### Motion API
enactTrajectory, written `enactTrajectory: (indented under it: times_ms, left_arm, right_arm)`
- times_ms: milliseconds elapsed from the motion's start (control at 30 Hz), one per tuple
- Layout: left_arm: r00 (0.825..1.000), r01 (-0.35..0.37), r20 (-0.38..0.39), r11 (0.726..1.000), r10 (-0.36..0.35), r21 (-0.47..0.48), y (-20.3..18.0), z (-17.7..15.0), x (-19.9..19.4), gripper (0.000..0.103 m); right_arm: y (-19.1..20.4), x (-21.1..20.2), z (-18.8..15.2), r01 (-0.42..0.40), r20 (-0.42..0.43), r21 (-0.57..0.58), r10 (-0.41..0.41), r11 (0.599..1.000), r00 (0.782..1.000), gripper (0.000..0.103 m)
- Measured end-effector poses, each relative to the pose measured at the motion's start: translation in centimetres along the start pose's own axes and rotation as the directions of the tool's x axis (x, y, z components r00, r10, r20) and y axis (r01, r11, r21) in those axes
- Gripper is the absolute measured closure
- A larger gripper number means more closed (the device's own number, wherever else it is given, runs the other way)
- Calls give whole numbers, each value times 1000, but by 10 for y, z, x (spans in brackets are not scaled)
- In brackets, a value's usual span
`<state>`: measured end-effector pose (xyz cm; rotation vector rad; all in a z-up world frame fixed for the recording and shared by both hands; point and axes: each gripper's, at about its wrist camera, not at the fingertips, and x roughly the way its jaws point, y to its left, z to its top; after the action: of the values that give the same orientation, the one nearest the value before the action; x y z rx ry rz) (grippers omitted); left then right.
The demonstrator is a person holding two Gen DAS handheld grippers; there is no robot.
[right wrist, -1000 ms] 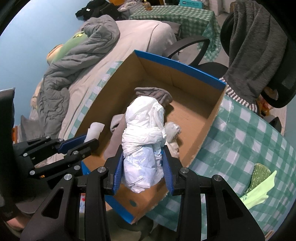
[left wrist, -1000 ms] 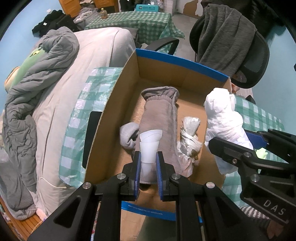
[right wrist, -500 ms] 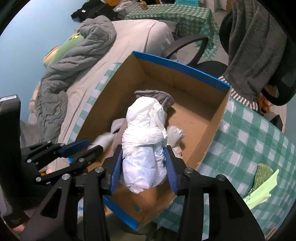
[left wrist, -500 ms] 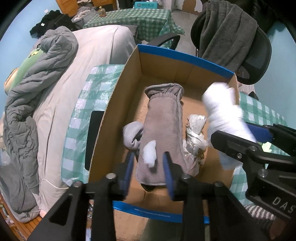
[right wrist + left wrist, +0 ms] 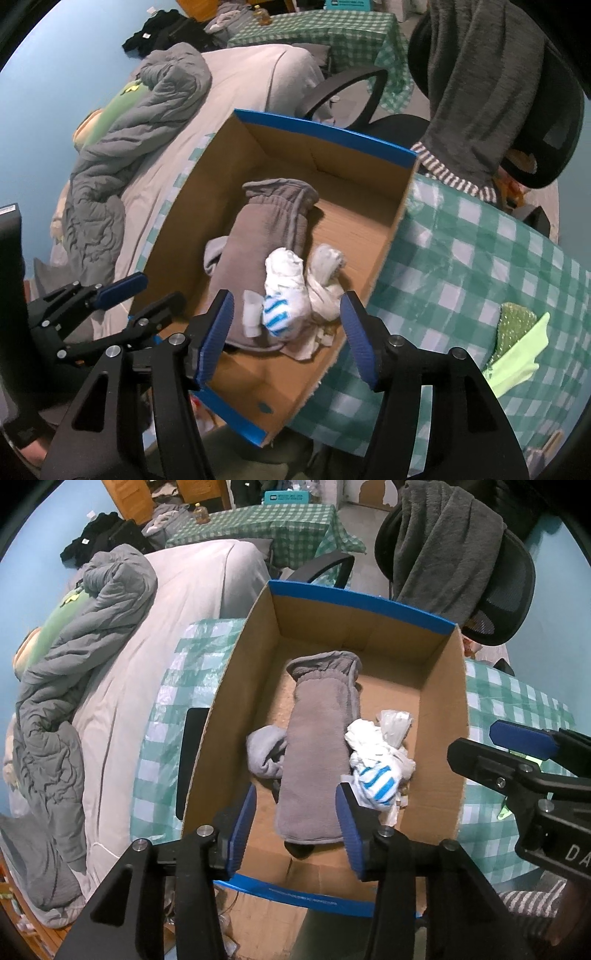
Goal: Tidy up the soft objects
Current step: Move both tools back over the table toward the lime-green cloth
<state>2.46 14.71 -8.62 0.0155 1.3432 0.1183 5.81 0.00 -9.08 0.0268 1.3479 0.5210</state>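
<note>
Both your tools hung over the box (image 5: 439,716) with nothing between their pads. The left tool (image 5: 295,812) was spreading its jaws above the grey sleeve (image 5: 321,746), and the right tool (image 5: 286,328) was spreading wider over the white bundle (image 5: 286,284).

By my reading most of the sorting was done: the sleeve, a pale grey sock (image 5: 266,751), the bundle and a crumpled bag (image 5: 395,723) all lay inside the box, crowded at the near end while the far end stayed bare cardboard. What was left, as far as I could judge, was the green cloth (image 5: 517,347) lying out on the checked bench (image 5: 461,258), well apart from the box.

Your right view showed that cloth plainly, along with a small white scrap (image 5: 252,313) resting on the sleeve. Your left view hid the scrap and gave only a sliver of green behind the right tool, but it showed the sock and the box floor more squarely.
</note>
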Motion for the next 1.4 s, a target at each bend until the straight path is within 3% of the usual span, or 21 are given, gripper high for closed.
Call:
enactTrajectory:
  times_ms: [300, 400, 1400]
  left_arm:
    - [1000, 0, 18, 999, 0, 33, -22, 2, -12, 56]
    - [1000, -2, 25, 999, 1, 45, -32, 1, -16, 48]
    - [999, 28, -21, 979, -25, 201, -160, -22, -16, 44]
  right_arm:
    - [-26, -18, -15, 9, 14, 43, -10, 999, 1000, 42]
    - [-38, -23, -20, 15, 15, 59, -16, 998, 1000, 42]
    - [-178, -65, -93, 85, -14, 256, -85, 963, 996, 42]
